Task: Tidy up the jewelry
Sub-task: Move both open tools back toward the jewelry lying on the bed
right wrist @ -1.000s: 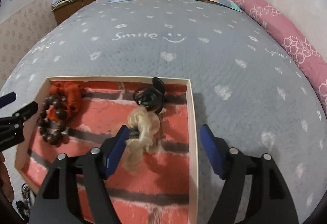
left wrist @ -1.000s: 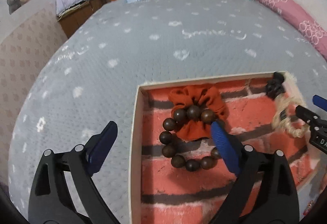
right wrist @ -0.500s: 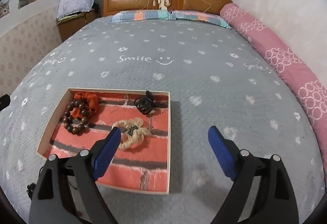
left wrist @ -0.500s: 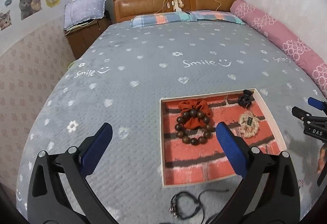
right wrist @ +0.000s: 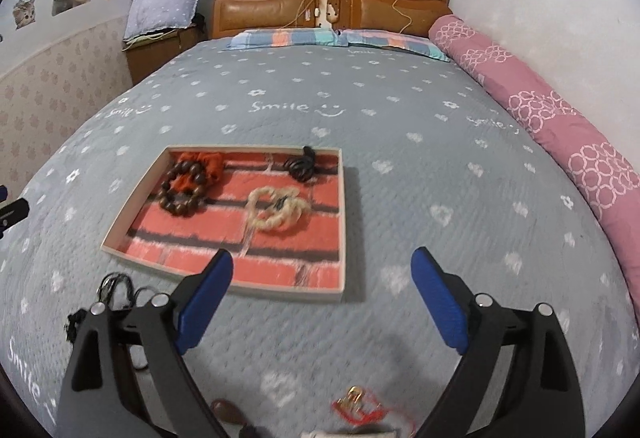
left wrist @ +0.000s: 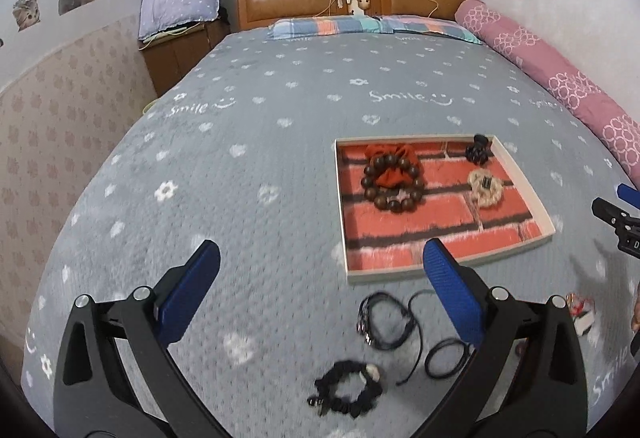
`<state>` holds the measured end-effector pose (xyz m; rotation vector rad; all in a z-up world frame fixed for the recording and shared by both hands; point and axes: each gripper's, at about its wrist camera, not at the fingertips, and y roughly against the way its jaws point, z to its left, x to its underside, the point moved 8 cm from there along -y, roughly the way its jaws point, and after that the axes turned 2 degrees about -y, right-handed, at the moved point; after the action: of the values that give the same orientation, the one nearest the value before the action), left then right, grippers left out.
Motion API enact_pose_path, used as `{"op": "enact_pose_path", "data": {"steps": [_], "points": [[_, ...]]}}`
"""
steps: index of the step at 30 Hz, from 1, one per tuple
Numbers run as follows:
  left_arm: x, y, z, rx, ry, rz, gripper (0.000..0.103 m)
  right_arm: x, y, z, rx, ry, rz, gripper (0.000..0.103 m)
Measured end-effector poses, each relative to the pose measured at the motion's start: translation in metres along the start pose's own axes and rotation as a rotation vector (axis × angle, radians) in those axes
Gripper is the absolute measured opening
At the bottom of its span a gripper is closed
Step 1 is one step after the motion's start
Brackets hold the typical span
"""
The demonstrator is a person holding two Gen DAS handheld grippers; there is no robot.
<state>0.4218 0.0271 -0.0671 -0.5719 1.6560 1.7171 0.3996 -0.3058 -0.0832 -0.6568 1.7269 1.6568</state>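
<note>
Left gripper (left wrist: 320,290): jaws spread wide, empty. Right gripper (right wrist: 322,294): jaws opening, nothing between them. Both hover on the near side of the tray (left wrist: 546,222), which holds the wooden bead bracelet (left wrist: 392,182). The black cord necklace (left wrist: 390,322) and black scrunchie (left wrist: 346,390) lie just outside the tray's near edge. Advised: descend on one loose piece and straddle it before closing.

Grey bedspread (left wrist: 256,142) with white flowers, hearts and "Smile" lettering all over. My tray (left wrist: 546,216) has a cream rim and a red brick print inside. In it: dark brown wooden bead bracelet (left wrist: 392,186), rust-orange scrunchie (left wrist: 390,154), cream braided one (left wrist: 485,190), black clip (left wrist: 477,151). Black scrunchie (left wrist: 347,390) on the bed. Pink bolster (right wrist: 560,118) with white rings. My gripper pads (left wrist: 192,294) are blue.
</note>
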Motion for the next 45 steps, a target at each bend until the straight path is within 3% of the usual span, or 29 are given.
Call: {"op": "enact_pose_path", "data": {"steps": [11, 25, 32, 38, 42, 45], "points": [[0.061, -0.004, 0.006, 0.022, 0.012, 0.041, 0.098, 0.063, 0.016, 0.027, -0.028, 0.043, -0.009, 0.089], [0.119, -0.031, 0.013, 0.057, 0.059, 0.121, 0.098, 0.133, 0.006, 0.035, -0.054, 0.030, 0.057, 0.088], [0.122, -0.042, 0.007, 0.056, 0.059, 0.137, 0.098, 0.149, 0.002, 0.038, -0.056, 0.029, 0.072, 0.088], [0.105, -0.063, -0.005, 0.067, 0.069, 0.146, 0.097, 0.163, -0.002, 0.045, -0.057, 0.050, 0.089, 0.087], [0.098, -0.076, -0.014, 0.078, 0.067, 0.160, 0.095, 0.166, 0.001, 0.048, -0.036, 0.070, 0.066, 0.083], [0.095, -0.085, -0.020, 0.087, 0.056, 0.170, 0.092, 0.165, 0.005, 0.051, -0.049, 0.077, 0.060, 0.072]]}}
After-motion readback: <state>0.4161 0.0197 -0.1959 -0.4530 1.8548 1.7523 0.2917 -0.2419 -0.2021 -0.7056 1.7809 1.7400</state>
